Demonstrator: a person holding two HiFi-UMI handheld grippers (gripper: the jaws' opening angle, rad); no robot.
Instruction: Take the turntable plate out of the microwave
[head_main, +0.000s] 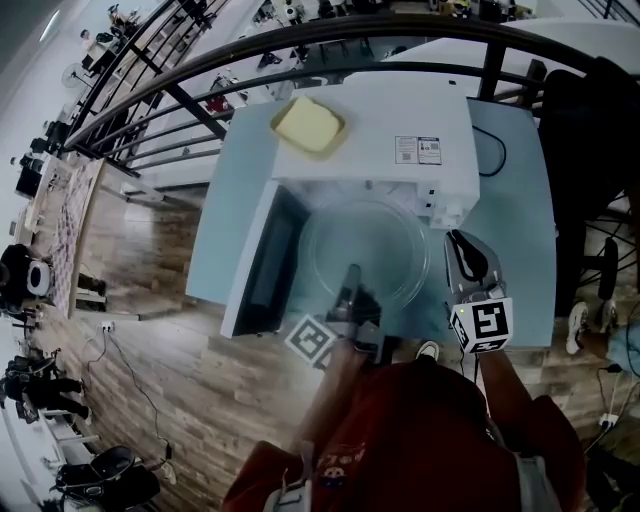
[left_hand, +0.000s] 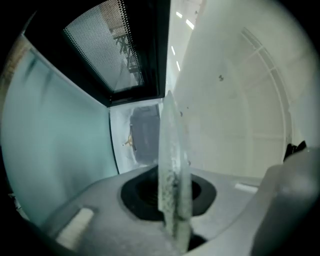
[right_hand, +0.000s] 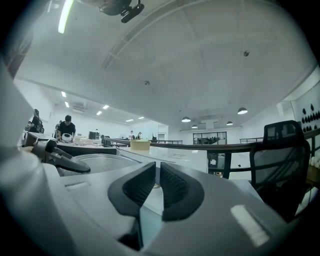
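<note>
The clear glass turntable plate (head_main: 372, 245) is outside the white microwave (head_main: 400, 150), in front of its open cavity. My left gripper (head_main: 351, 275) is shut on the plate's near rim. In the left gripper view the plate (left_hand: 172, 160) stands edge-on between the jaws of the left gripper (left_hand: 175, 207), with the microwave's inside wall behind it. My right gripper (head_main: 458, 240) hovers just right of the plate, shut and with nothing in it. From the right gripper view, the right gripper (right_hand: 157, 182) points level and the plate (right_hand: 102, 162) lies to its left.
The microwave door (head_main: 262, 265) hangs open at the left, with a mesh window (left_hand: 112, 50). A yellow container (head_main: 309, 125) sits on top of the microwave. The light-blue table (head_main: 520, 200) ends near a black railing (head_main: 300, 50). A black chair (right_hand: 280, 155) stands at the right.
</note>
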